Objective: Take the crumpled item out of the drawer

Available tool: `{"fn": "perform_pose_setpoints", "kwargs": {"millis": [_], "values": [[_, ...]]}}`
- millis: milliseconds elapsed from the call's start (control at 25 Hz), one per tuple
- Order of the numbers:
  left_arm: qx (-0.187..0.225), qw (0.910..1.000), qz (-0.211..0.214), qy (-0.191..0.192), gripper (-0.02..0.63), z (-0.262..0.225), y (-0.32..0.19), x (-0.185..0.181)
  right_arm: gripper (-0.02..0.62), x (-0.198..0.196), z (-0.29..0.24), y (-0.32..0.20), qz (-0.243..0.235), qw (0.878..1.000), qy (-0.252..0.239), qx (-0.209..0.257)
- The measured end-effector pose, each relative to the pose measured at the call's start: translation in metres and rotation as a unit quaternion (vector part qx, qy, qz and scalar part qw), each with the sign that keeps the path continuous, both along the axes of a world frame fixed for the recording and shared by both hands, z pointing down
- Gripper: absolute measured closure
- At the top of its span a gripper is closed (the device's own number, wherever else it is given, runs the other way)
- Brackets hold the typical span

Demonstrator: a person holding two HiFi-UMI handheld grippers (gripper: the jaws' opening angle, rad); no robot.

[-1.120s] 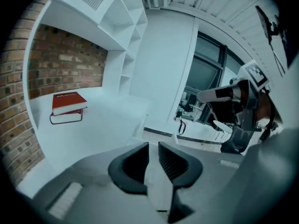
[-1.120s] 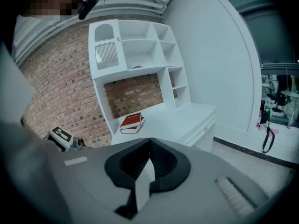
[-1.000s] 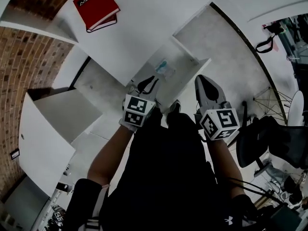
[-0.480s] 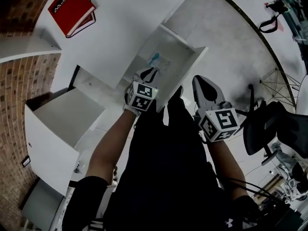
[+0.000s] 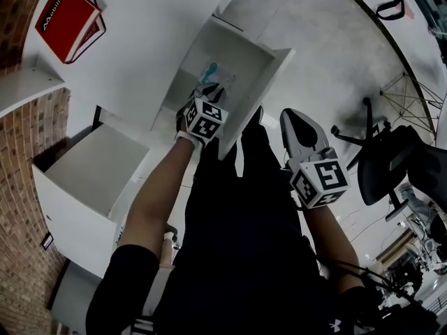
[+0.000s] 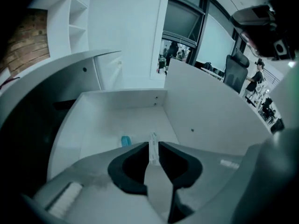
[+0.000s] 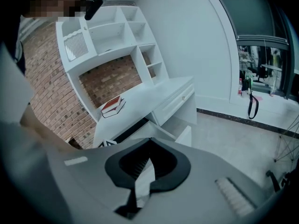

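Note:
The white drawer (image 5: 274, 67) stands pulled out at the top middle of the head view. On its floor lies the crumpled item (image 5: 211, 70), clear with a blue patch. My left gripper (image 5: 211, 91) reaches into the drawer, its tips just short of the item. In the left gripper view the drawer (image 6: 121, 99) fills the middle and the blue patch of the item (image 6: 126, 140) lies just left of my left gripper (image 6: 153, 146). Its jaws stand a narrow gap apart, and a pale strip shows in that gap. My right gripper (image 5: 299, 123) hangs shut and empty outside the drawer; the right gripper (image 7: 149, 141) points toward the desk.
A red book (image 5: 66, 12) lies on the white desk top, and the red book (image 7: 112, 105) also shows below the shelving (image 7: 107, 27). A white cabinet door (image 5: 77, 215) stands open at the lower left. A black office chair (image 5: 391, 166) is at the right. A brick wall (image 5: 24, 145) runs along the left.
My left gripper has moved forward from the drawer's front edge into the drawer, toward the crumpled item. The right gripper has held its place, shut.

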State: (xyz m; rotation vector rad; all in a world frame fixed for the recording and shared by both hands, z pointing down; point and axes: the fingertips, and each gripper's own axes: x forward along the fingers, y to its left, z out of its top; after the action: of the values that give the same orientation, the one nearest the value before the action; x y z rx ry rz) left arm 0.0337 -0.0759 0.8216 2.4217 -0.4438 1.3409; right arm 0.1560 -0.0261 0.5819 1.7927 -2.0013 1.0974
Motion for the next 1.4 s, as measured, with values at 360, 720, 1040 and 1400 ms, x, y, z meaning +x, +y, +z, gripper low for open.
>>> {"fn": "perform_pose_setpoints", "kwargs": {"millis": [360,720,1040,1400], "values": [[-0.025,0.9986,0.017,-0.044,0.534,0.05,-0.002,0.005,0.592,0.012,0.015,0.019,0.018,1.0,0.0,-0.021],[-0.033,0.9967,0.037,-0.065,0.598,0.055,0.002,0.014,0.592,0.011,0.017,0.024,0.011,1.0,0.0,-0.023],[-0.009,0.9984,0.032,-0.046,0.601,0.028,-0.002,0.02,0.592,0.007,0.006,0.016,-0.008,1.0,0.003,-0.008],[0.014,0.9998,0.001,-0.017,0.601,-0.022,-0.005,0.005,0.592,0.001,-0.023,-0.003,-0.037,0.999,0.008,0.03]]}}
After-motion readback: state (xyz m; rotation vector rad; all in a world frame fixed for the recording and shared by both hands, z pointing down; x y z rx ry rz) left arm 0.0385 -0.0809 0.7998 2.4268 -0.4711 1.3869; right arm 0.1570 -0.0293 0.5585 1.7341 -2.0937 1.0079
